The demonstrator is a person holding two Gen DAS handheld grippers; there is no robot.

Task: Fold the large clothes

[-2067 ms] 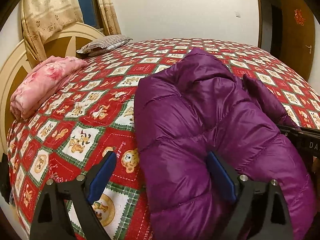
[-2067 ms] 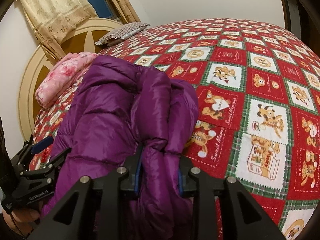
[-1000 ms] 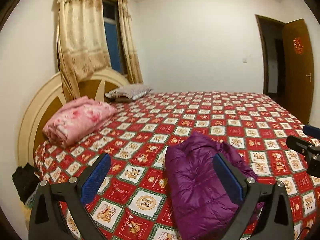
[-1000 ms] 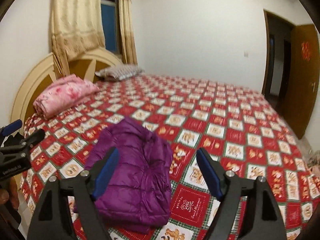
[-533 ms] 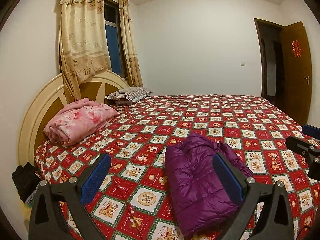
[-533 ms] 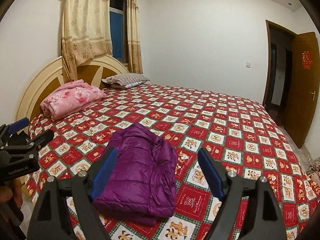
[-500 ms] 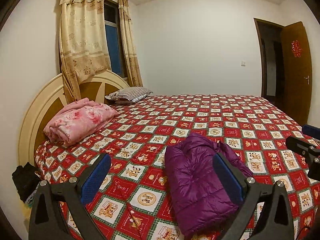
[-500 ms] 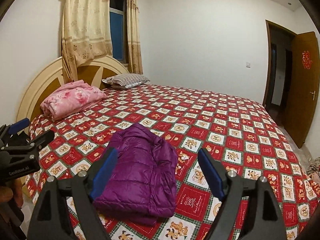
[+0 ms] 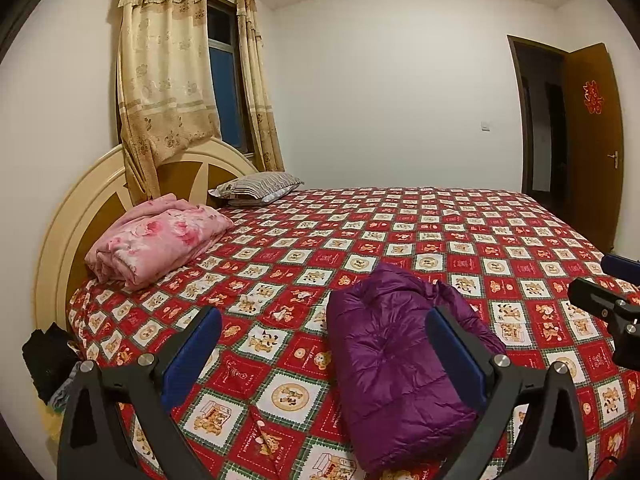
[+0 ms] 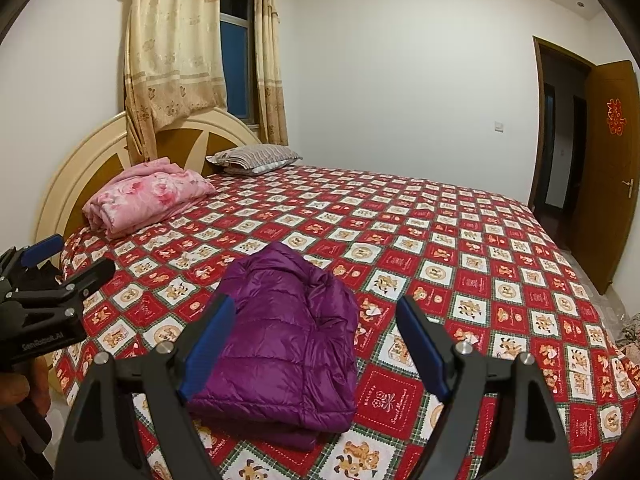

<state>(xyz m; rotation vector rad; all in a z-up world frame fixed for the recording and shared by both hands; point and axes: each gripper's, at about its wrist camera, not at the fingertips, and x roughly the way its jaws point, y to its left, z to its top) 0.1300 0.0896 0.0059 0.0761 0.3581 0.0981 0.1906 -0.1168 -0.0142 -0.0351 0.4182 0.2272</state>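
Bed (image 9: pixel 472 224) with red cartoon-check bedspread fills the room, headboard (image 9: pixel 72 232) at its far-left end under the curtains (image 9: pixel 168 80). Pink folded blanket (image 9: pixel 156 236) sits at the head-end corner, striped pillow (image 9: pixel 256 188) beyond it along the headboard edge. Purple down jacket (image 10: pixel 280 340) lies near the front edge of the bed, toward the head-end side, well apart from the blanket. It is a compact bundle, layers stacked, one lower layer sticking out at the front edge. Long axis runs from the front edge back toward the far edge of the bed, rounded narrow end pointing away toward the far wall. Cannot tell which end is collar or hem.

Judgement: folding looks done or almost done; at most a tidy of the protruding lower layer is left. No other unfolded clothes seen on the bed.

Left gripper (image 9: pixel 324 340) hangs clear of the bed, fingers spread wide, nothing between them. Right gripper (image 10: pixel 316 336) likewise apart and empty, held off the jacket. Neither touches the fabric.
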